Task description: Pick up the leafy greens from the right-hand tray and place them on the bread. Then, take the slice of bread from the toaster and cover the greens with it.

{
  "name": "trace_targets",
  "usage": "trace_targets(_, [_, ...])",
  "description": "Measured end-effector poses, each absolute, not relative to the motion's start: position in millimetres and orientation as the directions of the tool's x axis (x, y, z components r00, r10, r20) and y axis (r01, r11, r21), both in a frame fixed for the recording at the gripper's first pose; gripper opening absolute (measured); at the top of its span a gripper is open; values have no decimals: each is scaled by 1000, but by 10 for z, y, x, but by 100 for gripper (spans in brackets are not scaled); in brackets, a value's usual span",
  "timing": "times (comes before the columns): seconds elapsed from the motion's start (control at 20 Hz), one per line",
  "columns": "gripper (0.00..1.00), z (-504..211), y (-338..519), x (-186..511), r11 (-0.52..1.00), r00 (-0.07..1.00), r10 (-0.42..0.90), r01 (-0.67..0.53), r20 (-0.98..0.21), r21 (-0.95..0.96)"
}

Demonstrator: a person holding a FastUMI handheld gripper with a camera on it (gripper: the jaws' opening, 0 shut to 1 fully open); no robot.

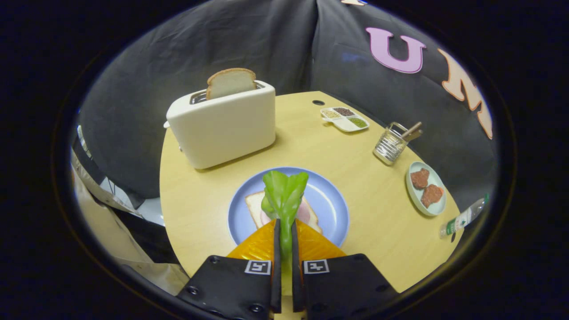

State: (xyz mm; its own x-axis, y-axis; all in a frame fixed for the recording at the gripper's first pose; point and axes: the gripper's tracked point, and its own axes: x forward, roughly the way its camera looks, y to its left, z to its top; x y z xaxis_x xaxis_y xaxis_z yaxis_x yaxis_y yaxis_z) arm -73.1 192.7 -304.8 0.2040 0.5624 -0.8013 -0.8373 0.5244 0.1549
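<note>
On the left of the yellow counter (200,209) stands a cream toaster (222,126) with a slice of bread (231,82) poking up from its slot. Nearer, the gripper (284,231) is clenched on the leafy greens (283,195), both fingers pressing the stalk, the leaves held upright above a blue plate (329,200) where bread (254,205) topped with ham (306,213) lies. Further right sit a divided seasoning dish (345,118), a wire utensil holder (391,146), a small tray (440,206) carrying two meat patties (426,186), and a bottle (464,218) at the counter's edge

Gripper (284,229) fingers nearly closed, clamped on leafy greens (283,195)
</note>
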Motion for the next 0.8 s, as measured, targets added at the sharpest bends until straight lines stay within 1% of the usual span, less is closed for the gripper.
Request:
trace_targets(0.4, [13,-3243,2280,-824,503,125,563,-836,-817,219])
trace_targets(0.5, [13,-3306,2294,-797,508,122,553,-833,-824,217])
trace_targets(0.75, [28,-3526,2238,-693,554,138,483,-813,-865,180])
trace_targets(0.8, [27,-3563,2211,-694,559,135,469,-811,-873,175])
